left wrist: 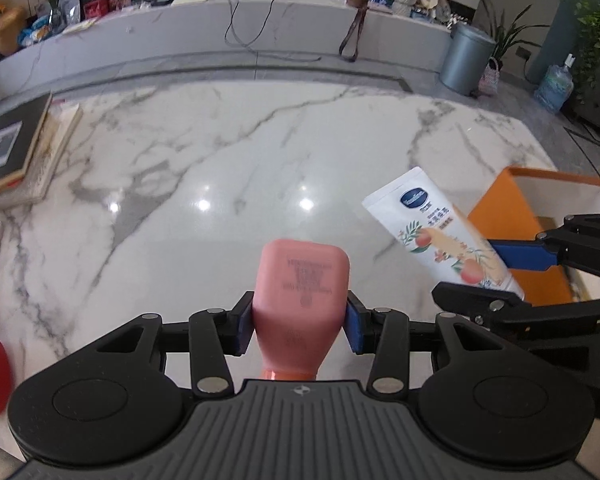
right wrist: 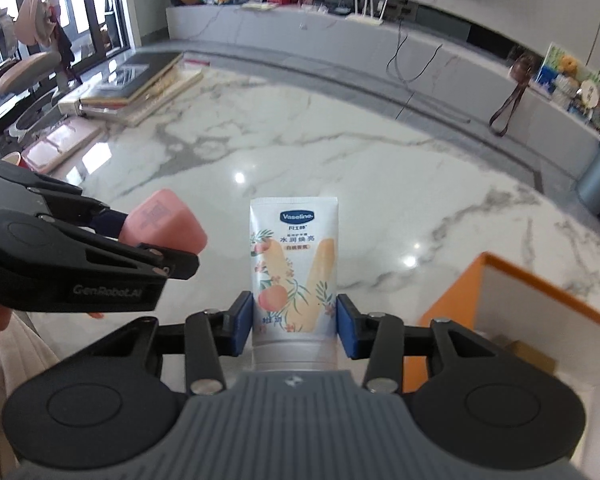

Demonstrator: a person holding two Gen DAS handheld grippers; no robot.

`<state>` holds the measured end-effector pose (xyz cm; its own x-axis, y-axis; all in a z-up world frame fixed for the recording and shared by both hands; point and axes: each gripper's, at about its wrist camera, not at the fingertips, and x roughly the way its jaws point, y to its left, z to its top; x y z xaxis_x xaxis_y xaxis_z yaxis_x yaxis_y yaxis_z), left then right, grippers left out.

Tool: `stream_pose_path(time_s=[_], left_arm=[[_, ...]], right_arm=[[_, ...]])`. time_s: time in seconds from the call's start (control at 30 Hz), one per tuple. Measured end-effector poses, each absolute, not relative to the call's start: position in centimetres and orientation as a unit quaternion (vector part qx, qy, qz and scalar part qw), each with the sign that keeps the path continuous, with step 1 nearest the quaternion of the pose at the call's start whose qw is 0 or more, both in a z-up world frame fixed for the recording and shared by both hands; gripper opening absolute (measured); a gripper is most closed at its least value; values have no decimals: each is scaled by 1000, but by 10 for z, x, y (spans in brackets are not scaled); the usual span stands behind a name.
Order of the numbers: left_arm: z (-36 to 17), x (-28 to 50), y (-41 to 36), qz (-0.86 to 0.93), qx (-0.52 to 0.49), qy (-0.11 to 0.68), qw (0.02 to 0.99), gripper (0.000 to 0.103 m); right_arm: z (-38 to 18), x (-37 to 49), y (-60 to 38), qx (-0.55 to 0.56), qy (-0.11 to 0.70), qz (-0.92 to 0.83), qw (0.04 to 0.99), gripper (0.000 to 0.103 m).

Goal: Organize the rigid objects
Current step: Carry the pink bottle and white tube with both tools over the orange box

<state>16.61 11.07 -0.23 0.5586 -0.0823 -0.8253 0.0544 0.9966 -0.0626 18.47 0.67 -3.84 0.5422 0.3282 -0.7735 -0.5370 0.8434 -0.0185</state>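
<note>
You are holding the left gripper (left wrist: 299, 322) clamped on a pink tube (left wrist: 300, 292). Its matte, smooth body is flaring from a narrow neck near the camera to a flat, squared end pointing away, with faint print on its face. The blue pads (left wrist: 242, 326) are pressing both sides of the tube just below its widest part, and the tube is standing clear above the glossy white marble table (left wrist: 220, 160), grey-veined and reflecting ceiling lights.

You are holding the right gripper (right wrist: 296, 326) clamped on a white Vaseline tube (right wrist: 294, 268), printed with peach and leaf artwork, its crimped flat end pointing away. Its blue pads (right wrist: 346, 326) are pressing the lower body just above the grey cap, and this tube is also hanging above the table.

An orange box (right wrist: 500, 300) with a white interior is sitting at the right, just beside the right gripper. Flat books (left wrist: 16, 148) are lying stacked at the table's far left.
</note>
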Motion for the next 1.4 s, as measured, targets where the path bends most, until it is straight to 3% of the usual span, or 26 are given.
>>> stream_pose_path(time_s=[0.6, 1.4], left_arm=[[56, 150, 5, -142, -6, 433, 890, 50], [12, 176, -141, -240, 55, 476, 844, 50]], right_arm=[[23, 142, -115, -112, 353, 162, 915, 44], [-29, 149, -275, -81, 412, 52, 906, 44]])
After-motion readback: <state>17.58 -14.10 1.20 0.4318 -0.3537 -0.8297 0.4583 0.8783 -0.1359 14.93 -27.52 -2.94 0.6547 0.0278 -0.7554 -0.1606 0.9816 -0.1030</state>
